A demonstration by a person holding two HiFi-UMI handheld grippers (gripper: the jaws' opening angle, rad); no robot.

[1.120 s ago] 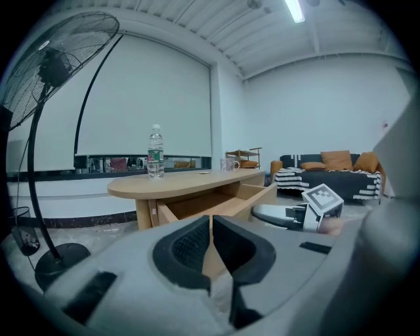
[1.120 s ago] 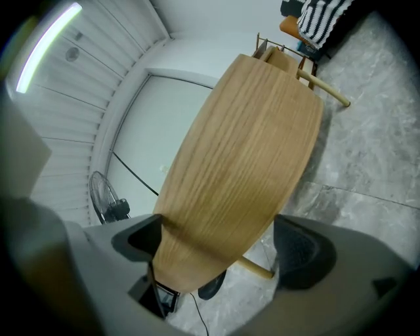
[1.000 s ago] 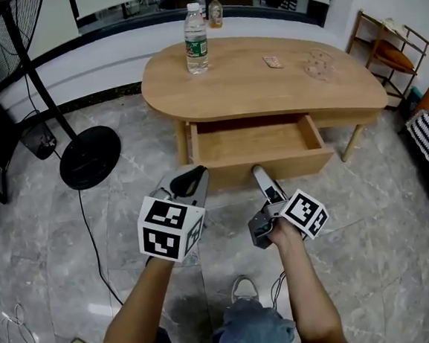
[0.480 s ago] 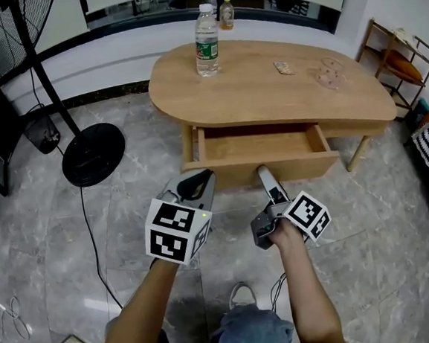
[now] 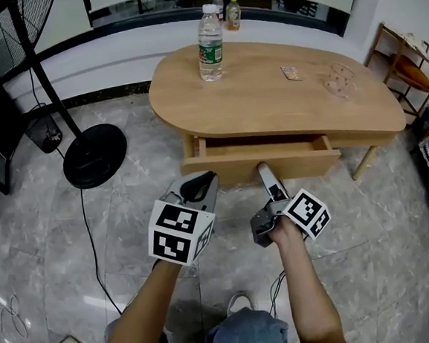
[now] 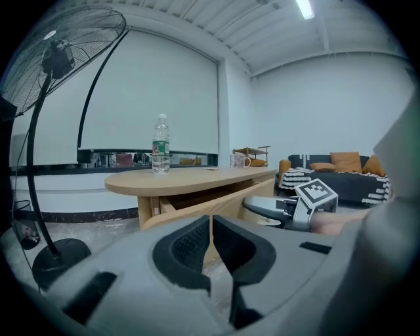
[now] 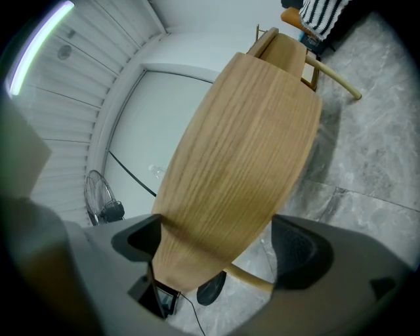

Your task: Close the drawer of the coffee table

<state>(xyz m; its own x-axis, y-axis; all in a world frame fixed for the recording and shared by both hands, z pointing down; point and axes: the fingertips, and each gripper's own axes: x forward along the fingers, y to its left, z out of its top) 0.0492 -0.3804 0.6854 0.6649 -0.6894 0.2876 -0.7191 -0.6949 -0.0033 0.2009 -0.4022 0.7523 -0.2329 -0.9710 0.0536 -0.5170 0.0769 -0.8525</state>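
Pushing the drawer (image 5: 303, 163) with my splayed right gripper (image 5: 261, 169), I am watching it slide nearly home; left gripper (image 5: 200, 180) clenched, empty.

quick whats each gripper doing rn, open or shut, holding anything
Left gripper: shut, fingers together, holding nothing.
Right gripper: open, fingers wide apart, tip at the drawer front, not clamped on it.

Our left gripper (image 5: 197, 180) and right gripper (image 5: 262, 171) are grey plastic with black ribbed pads (image 6: 187, 248); each carries a white cube (image 5: 179, 231) of black square markers. We wear blue jeans (image 5: 247, 334) and a pale shoe (image 5: 239, 304).
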